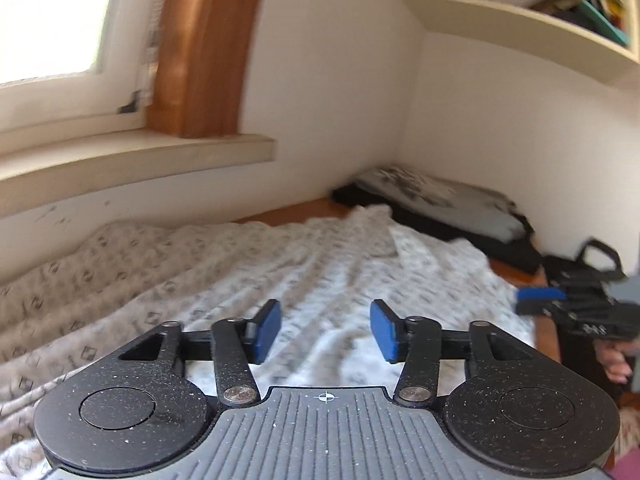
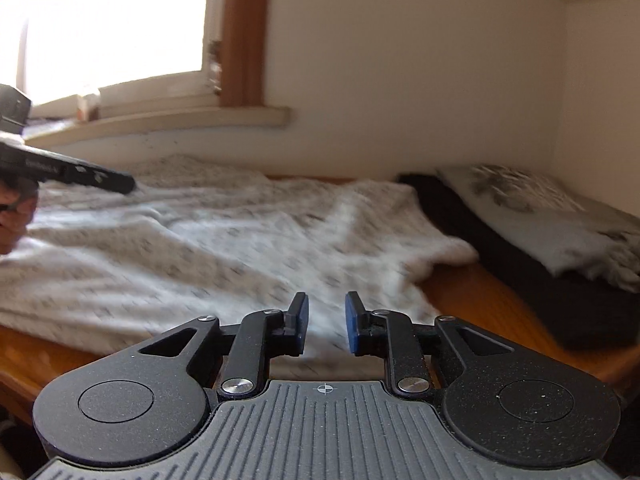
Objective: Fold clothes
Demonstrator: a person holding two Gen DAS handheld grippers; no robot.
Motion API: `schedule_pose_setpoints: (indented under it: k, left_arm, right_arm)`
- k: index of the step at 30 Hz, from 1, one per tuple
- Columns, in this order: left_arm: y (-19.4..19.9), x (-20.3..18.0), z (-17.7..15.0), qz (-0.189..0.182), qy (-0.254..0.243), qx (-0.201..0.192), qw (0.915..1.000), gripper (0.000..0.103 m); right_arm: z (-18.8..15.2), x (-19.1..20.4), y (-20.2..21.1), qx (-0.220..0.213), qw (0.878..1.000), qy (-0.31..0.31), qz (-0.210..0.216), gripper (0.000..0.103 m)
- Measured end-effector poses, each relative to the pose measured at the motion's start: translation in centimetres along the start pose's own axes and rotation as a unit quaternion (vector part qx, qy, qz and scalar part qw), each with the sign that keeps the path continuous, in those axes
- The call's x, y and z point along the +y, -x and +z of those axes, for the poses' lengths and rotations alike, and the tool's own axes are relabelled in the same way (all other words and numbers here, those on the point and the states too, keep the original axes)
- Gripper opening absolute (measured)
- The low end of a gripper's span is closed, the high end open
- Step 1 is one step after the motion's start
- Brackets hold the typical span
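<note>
my left gripper (image 1: 325,330) hovering over white patterned garment (image 1: 248,272), jaws spread, gripping nothing, my right gripper (image 2: 325,322) hanging at garment's near right edge, jaws parted, empty, garment lying rumpled across wooden table (image 2: 472,300), folded grey cloth (image 2: 560,220) sitting far right

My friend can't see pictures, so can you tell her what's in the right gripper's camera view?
The right gripper is open and empty, over a rumpled white patterned cloth spread on a wooden table. The left gripper pokes in from the left edge, and a folded grey cloth lies on something dark at the right, below a bright window.
</note>
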State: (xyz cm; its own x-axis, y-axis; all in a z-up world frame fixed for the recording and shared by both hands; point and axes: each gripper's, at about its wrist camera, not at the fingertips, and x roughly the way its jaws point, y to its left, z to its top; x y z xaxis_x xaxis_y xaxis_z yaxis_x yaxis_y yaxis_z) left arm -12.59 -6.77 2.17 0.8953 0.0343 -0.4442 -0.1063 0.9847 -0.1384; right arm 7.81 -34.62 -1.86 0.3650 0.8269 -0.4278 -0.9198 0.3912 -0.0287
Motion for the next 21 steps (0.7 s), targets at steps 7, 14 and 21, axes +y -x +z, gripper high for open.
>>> schedule_pose_setpoints:
  k: [7, 14, 21]
  left_arm:
    - [-0.3, -1.6, -1.3, -0.038, -0.048, 0.046, 0.9971, 0.043]
    - [-1.7, 0.5, -1.4, 0.047, -0.027, 0.068, 0.9962, 0.037]
    - [-0.5, 1.3, -1.9, 0.078, -0.028, 0.060, 0.9947, 0.074]
  right_arm:
    - [-0.7, 1.3, -1.5, -0.005, 1.000, 0.005, 0.030, 0.027]
    - [-2.0, -0.3, -0.1, -0.023, 0.999, -0.017, 0.045, 0.025]
    - [-1.2, 0.0, 0.1, -0.021, 0.999, -0.012, 0.039, 0.025]
